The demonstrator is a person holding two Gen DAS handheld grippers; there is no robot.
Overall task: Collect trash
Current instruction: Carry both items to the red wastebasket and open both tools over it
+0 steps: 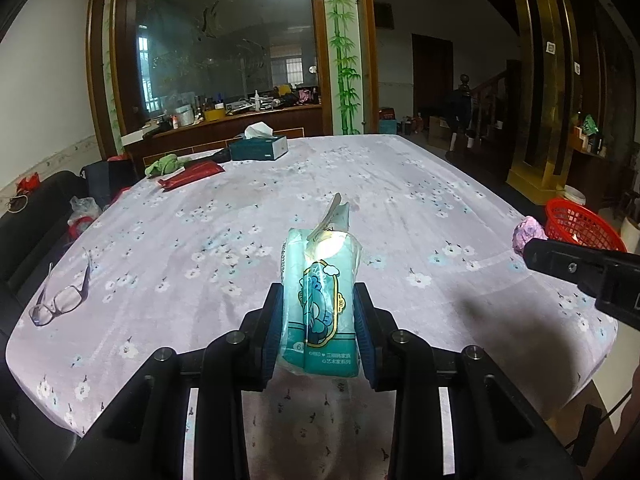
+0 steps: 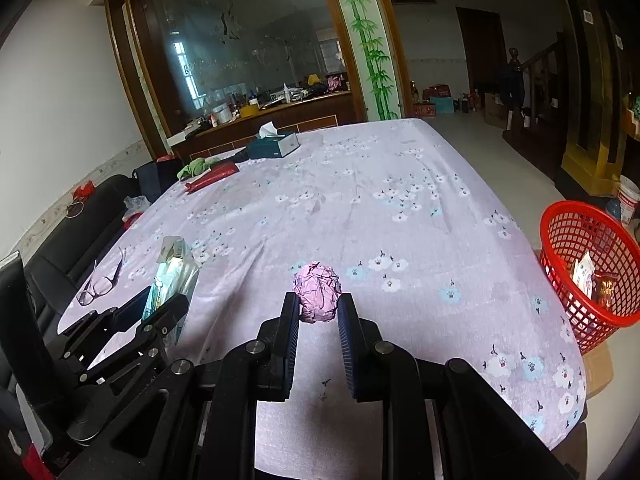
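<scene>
**A:** What lay around the two grippers on that floral tablecloth?

**B:** In the left wrist view, a pair of glasses sat at the lower left, well apart from the left gripper. Toward the upper left were a teal tissue box, a green cloth and a flat red packet. Nothing stood on the cloth directly ahead of either gripper.

**A:** And the trash itself?

**B:** The left gripper had its jaws clamped on a teal tissue pack, held upright in the centre of that frame, its torn flap sticking up. The right gripper had its jaws pressed against both sides of a crumpled pink paper ball, centre of the right wrist view. The same ball showed at the right edge of the left view, at the tip of the other gripper.

**A:** Where was the bin?

**B:** A red mesh basket stood on the floor at the right edge of the right wrist frame, just past the table's edge. A couple of wrappers were already inside it.

**A:** Any writing you could read?

**B:** The tissue pack carried a cartoon figure in a framed label and small white Chinese characters along its bottom, too small to make out with certainty. The tissue box and red packet showed no legible print.
</scene>
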